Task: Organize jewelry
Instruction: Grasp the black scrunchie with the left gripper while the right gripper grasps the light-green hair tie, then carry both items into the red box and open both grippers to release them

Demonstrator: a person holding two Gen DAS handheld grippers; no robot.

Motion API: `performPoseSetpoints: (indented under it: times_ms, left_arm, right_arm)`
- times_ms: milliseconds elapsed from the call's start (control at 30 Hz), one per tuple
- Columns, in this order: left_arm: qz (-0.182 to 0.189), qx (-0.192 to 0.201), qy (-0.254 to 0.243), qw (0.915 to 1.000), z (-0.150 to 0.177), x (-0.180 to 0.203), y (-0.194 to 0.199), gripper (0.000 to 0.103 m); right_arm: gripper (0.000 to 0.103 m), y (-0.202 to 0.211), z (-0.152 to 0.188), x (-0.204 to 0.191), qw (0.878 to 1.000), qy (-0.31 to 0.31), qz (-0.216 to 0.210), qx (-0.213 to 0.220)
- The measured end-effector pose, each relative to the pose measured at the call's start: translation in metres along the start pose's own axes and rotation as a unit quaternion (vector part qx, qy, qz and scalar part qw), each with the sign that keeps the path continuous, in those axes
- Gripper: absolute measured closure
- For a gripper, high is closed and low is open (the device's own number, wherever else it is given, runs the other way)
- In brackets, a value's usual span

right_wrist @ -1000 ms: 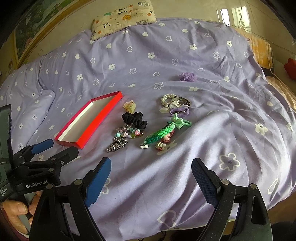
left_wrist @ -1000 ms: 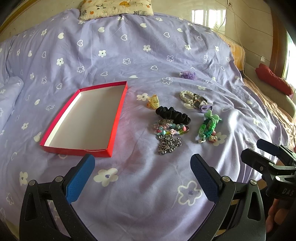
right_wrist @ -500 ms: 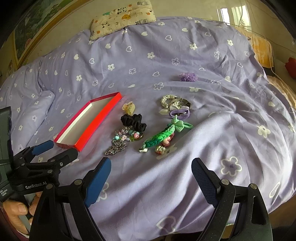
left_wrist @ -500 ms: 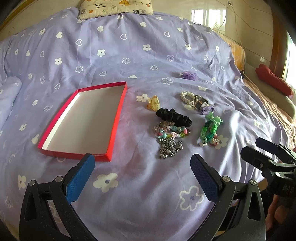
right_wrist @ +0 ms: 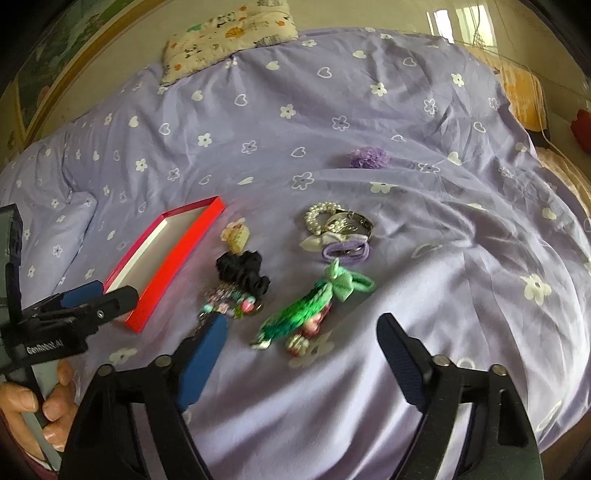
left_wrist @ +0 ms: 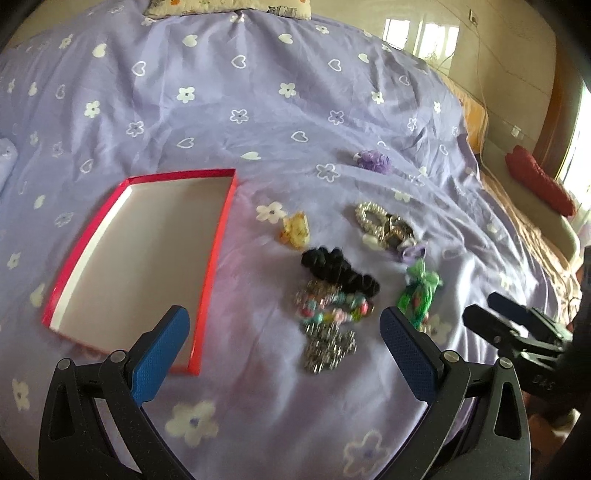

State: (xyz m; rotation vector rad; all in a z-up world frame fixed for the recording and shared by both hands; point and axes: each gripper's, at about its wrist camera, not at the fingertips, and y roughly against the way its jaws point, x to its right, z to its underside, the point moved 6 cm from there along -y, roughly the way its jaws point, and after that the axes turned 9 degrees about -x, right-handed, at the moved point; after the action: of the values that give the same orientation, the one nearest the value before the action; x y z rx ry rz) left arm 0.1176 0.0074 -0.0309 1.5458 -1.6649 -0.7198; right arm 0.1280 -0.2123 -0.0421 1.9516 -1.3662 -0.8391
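An empty red box [left_wrist: 136, 254] with a white inside lies on the purple bedspread; it also shows in the right wrist view [right_wrist: 173, 254]. Right of it lies a cluster of jewelry: a silver chain [left_wrist: 327, 345], a colourful bead bracelet [left_wrist: 332, 308], a black scrunchie [left_wrist: 338, 273], a green braided tie [right_wrist: 310, 310], a yellow clip [left_wrist: 295, 229], a pearl bracelet [right_wrist: 321, 218] and a purple hair tie [right_wrist: 345, 253]. My left gripper [left_wrist: 284, 354] is open, just short of the chain. My right gripper [right_wrist: 299, 365] is open, just short of the green tie.
A purple flower ornament [left_wrist: 373, 160] lies farther back. A patterned pillow [right_wrist: 229, 33] sits at the head of the bed. A red cushion [left_wrist: 539, 182] lies off the bed's right side. The bed's right edge drops off near my right gripper.
Both grippers have moved forward and closer to the jewelry cluster. Both stay open. Nothing on the bed has moved.
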Motion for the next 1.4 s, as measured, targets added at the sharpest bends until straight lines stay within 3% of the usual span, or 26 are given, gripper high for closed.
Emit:
performPoseSetpoints:
  times_ms: [233,400,600,700,800,867,1167,1400]
  left_arm:
    - [0.035,-0.035,0.006,0.9987,-0.029,0.008,-0.035,0.010]
    - [0.056,-0.072,0.017,0.9957,-0.042,0.010,-0.068,0.016]
    - [0.068,-0.109,0.017,0.9916,-0.046,0.014,-0.103,0.032]
    - [0.079,-0.129,0.019,0.9883,-0.044,0.015,-0.118,0.050]
    - [0.093,-0.141,0.016,0.9856,-0.041,0.017,-0.126,0.075]
    - [0.097,-0.136,0.010,0.9859,-0.042,0.020,-0.125,0.089]
    - [0.111,-0.092,0.010,0.9895,-0.050,0.013,-0.088,0.094]
    - [0.115,-0.058,0.033,0.9911,-0.050,-0.011,-0.048,0.094]
  right_arm:
    - [0.039,-0.021,-0.024,0.021,0.999,-0.032,-0.007,-0.006]
    - [0.048,-0.047,-0.032,0.028,0.998,-0.046,-0.020,-0.045]
    - [0.061,-0.078,-0.035,0.026,0.995,-0.040,-0.029,-0.087]
    - [0.075,-0.092,-0.033,0.026,0.994,-0.033,-0.027,-0.105]
    - [0.089,-0.096,-0.030,0.028,0.993,-0.031,-0.025,-0.110]
    - [0.092,-0.093,-0.031,0.029,0.994,-0.030,-0.025,-0.105]
    - [0.094,-0.062,-0.048,0.021,0.997,-0.031,-0.034,-0.055]
    - [0.094,-0.045,-0.053,-0.014,0.996,-0.020,-0.075,-0.041]
